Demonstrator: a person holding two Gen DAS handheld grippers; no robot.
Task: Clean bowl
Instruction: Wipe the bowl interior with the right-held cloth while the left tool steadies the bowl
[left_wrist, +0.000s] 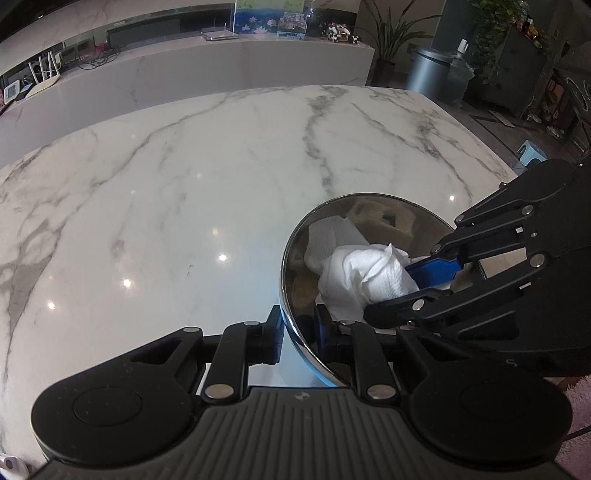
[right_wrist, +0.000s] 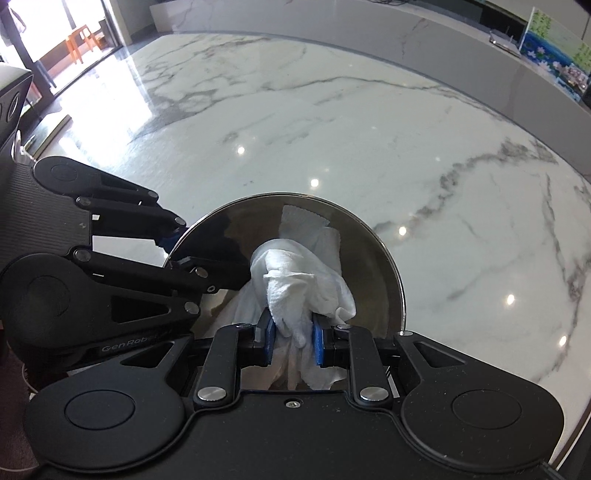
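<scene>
A shiny steel bowl sits tilted on the white marble table. My left gripper is shut on the bowl's near rim, one finger outside and one inside; in the right wrist view the left gripper reaches in from the left. A crumpled white paper towel lies inside the bowl against its wall. My right gripper is shut on the towel between its blue pads, and in the left wrist view the right gripper comes in from the right.
Behind the table runs a long marble counter with a picture. A grey bin, a plant and a blue stool stand on the floor beyond the right edge. Orange chairs show far left.
</scene>
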